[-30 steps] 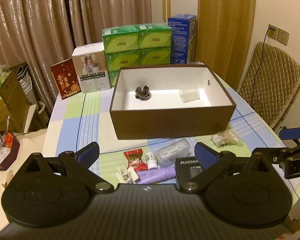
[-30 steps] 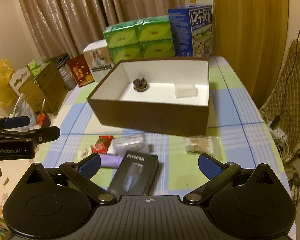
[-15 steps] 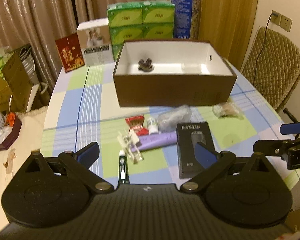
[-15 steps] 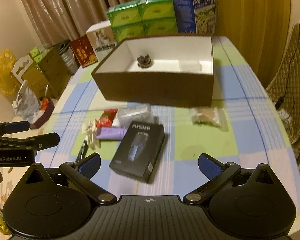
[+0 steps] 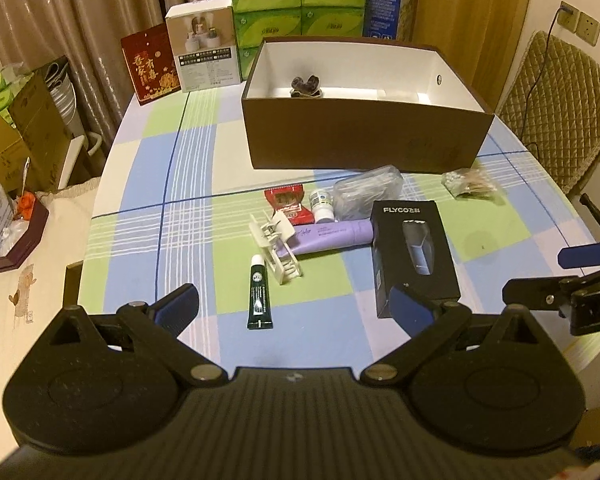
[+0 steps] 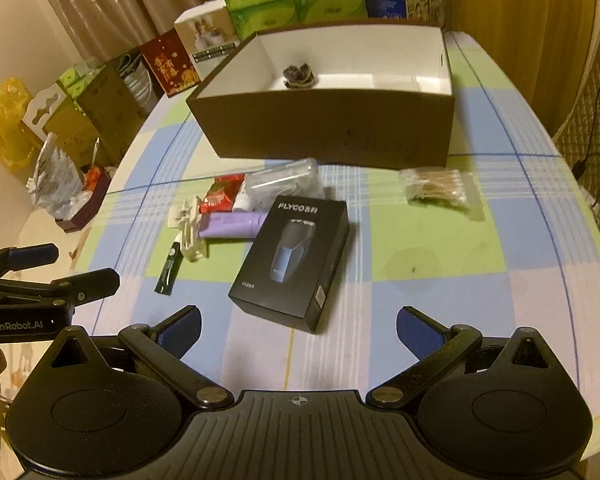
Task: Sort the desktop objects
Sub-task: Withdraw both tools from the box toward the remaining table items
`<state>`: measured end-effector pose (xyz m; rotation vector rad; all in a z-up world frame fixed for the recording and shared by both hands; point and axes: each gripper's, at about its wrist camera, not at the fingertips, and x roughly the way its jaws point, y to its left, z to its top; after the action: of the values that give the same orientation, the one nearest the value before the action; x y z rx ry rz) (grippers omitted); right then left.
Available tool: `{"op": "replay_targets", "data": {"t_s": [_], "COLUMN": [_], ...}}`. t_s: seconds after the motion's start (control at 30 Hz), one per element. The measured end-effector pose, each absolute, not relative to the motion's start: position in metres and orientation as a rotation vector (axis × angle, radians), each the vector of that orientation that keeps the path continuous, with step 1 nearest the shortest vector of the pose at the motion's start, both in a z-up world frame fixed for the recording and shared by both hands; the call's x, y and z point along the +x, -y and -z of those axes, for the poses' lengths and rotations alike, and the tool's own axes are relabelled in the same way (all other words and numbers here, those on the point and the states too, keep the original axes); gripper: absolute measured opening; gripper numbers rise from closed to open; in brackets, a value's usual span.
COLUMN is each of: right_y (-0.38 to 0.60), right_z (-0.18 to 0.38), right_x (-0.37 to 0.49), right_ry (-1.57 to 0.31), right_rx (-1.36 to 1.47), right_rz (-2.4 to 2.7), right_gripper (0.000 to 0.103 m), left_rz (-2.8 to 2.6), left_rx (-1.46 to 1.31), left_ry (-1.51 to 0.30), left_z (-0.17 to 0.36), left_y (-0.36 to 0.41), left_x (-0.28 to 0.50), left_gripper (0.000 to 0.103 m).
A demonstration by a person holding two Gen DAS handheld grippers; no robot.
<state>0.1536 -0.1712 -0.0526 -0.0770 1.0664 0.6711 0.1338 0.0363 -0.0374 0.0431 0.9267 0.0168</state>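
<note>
- I see the brown box (image 5: 364, 140) standing open at the far side of the checked table (image 5: 188, 184), a small dark object (image 5: 306, 85) lying inside it.
- The black FLYCO box (image 6: 290, 254) lies flat just beyond my right gripper (image 6: 298, 330), whose jaws are spread wide and hold nothing.
- My left gripper (image 5: 294, 306) is equally wide and empty, above the table's near edge.
- Just ahead of it lies the dark tube (image 5: 259, 296), beside the purple tube (image 5: 332, 236).
</note>
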Motion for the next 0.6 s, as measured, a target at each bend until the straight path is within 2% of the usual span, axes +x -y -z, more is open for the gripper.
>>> {"op": "replay_targets", "data": {"t_s": [0.6], "right_y": [0.143], "right_z": [0.083], "right_x": [0.174], "right_ry": [-1.129], "right_rx": [-0.08], "right_rz": [-0.64], "right_gripper": [0.101], "left_rz": [-0.048], "left_rx": [-0.001], "left_ry": [-0.988], "left_z": [0.06], "left_y": [-0.061], "left_x": [0.154], "left_gripper": [0.1]}}
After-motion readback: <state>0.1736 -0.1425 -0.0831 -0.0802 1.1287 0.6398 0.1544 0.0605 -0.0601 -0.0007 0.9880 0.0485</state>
